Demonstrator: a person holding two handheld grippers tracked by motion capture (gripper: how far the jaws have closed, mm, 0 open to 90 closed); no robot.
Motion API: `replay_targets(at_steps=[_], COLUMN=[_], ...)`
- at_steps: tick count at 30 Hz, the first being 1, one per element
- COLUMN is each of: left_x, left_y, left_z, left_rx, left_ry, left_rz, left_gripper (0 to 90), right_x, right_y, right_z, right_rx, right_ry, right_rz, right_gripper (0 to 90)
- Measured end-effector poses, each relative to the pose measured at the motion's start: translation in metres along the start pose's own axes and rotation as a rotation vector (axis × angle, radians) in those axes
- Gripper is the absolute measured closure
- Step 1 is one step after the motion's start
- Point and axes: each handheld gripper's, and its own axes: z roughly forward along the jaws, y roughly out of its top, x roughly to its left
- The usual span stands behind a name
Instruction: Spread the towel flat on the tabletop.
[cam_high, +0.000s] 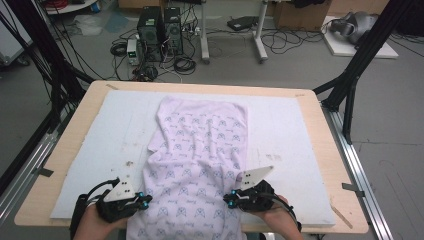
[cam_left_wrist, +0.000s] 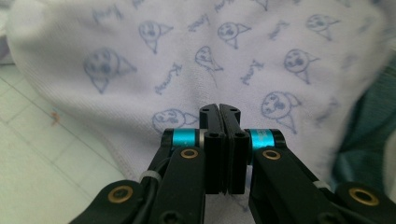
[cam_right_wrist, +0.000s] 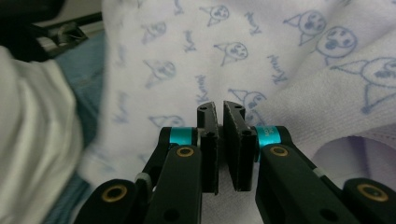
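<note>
The printed cloth (cam_high: 197, 150) lies flat just ahead of my left gripper (cam_high: 145, 201) and right gripper (cam_high: 229, 200), both jaws shut and holding nothing, so closing early risks missing its near edge.

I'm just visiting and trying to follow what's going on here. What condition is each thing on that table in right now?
Printed cloth: spread lengthwise on the mat, rumpled, near end hanging over the table edge.
Left gripper: jaws shut, at the cloth's left edge; whether it pinches fabric cannot be told.
Right gripper: jaws shut, at the cloth's right edge.
White mat: lying flat, lightly stained.
</note>
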Motion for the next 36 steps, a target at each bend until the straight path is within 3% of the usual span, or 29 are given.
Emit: replay_targets(at_steps=[3,5,7,8,12,15,18,19,21,25,29,31,33,36], left_x=[-0.01,-0.008,0.003,0.007,0.026,0.03,0.03,0.03,0.029,0.021,0.011,0.01,0.011,0.017], left_y=[-0.001,0.0,0.002,0.003,0.005,0.004,0.003,0.002,-0.001,-0.006,-0.01,-0.009,-0.006,-0.002], left_z=[-0.012,-0.012,-0.006,-0.004,0.016,0.031,0.031,0.03,0.028,0.013,-0.007,-0.012,-0.013,-0.004], left_rx=[-0.012,-0.009,-0.011,-0.017,-0.016,0.031,0.018,0.016,0.014,0.01,-0.012,-0.02,-0.018,-0.015], left_ry=[-0.032,-0.018,-0.001,0.008,0.029,0.016,0.009,0.013,0.007,0.005,-0.016,-0.029,-0.003,0.008], left_rz=[0.006,0.012,0.003,0.001,-0.017,-0.005,-0.012,-0.012,-0.019,-0.016,-0.022,-0.027,-0.023,-0.016], left_gripper=[87.7,79.3,69.2,68.4,67.1,67.4,76.8,82.7,87.1,87.9,87.7,85.6,69.4,63.7], right_x=[0.014,0.017,0.014,0.008,-0.01,-0.017,-0.016,-0.015,-0.014,-0.008,0.003,0.004,-0.001,-0.009], right_y=[0.001,0.005,0.011,0.014,0.014,0.01,0.003,0.002,0.0,-0.002,-0.003,-0.004,-0.004,-0.002], right_z=[-0.011,-0.019,-0.024,-0.024,-0.009,0.008,0.02,0.021,0.018,0.01,-0.012,-0.024,-0.032,-0.029], right_rx=[-0.047,-0.09,-0.089,-0.075,-0.021,0.021,0.058,0.04,0.037,0.044,-0.015,-0.032,-0.044,-0.047], right_ry=[0.054,0.055,0.007,-0.037,-0.085,-0.089,-0.088,-0.073,-0.066,-0.029,0.011,-0.011,-0.053,-0.076], right_rz=[-0.002,-0.004,-0.011,-0.011,0.015,0.015,0.005,0.008,0.001,-0.008,-0.002,0.006,0.029,0.058], right_gripper=[75.5,68.9,65.2,64.4,61.3,61.9,76.0,80.0,85.6,86.5,83.1,77.9,74.5,69.3])
